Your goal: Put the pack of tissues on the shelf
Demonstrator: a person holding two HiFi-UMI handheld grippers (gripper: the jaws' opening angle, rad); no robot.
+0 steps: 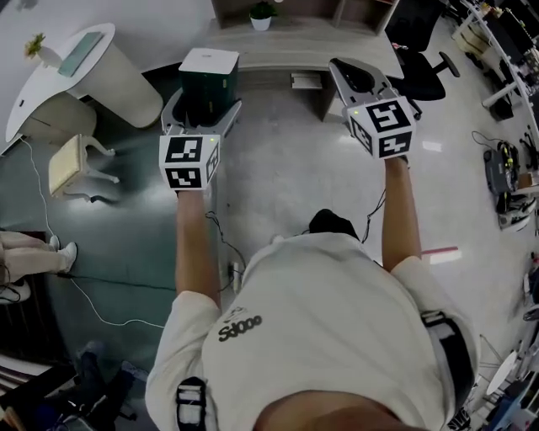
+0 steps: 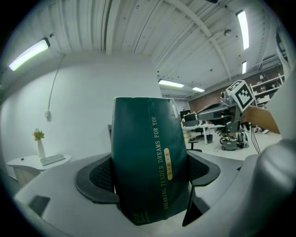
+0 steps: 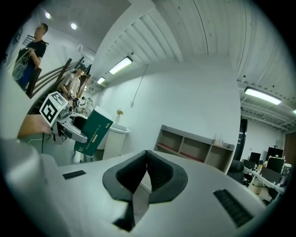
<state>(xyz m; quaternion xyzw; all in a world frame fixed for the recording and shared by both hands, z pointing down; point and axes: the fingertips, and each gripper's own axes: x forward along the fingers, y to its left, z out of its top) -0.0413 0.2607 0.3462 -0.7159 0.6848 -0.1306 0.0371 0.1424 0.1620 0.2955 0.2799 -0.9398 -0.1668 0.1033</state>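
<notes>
A dark green pack of tissues (image 1: 207, 82) with a white top stands upright between the jaws of my left gripper (image 1: 202, 108), which is shut on it. In the left gripper view the pack (image 2: 149, 166) fills the gap between both black pads, gold lettering running up its side. My right gripper (image 1: 360, 77) is held level with the left one, its jaws shut with nothing between them (image 3: 146, 170). The right gripper view also catches the pack (image 3: 92, 131) off to the left. The low wooden shelf (image 1: 296, 25) lies ahead of both grippers; its open compartments (image 3: 194, 148) show in the right gripper view.
A small potted plant (image 1: 261, 15) sits on the shelf. A white rounded cabinet (image 1: 84, 67) and a cream chair (image 1: 74, 165) stand at the left. A black office chair (image 1: 425, 69) is at the right. People stand at the far left (image 3: 34, 41).
</notes>
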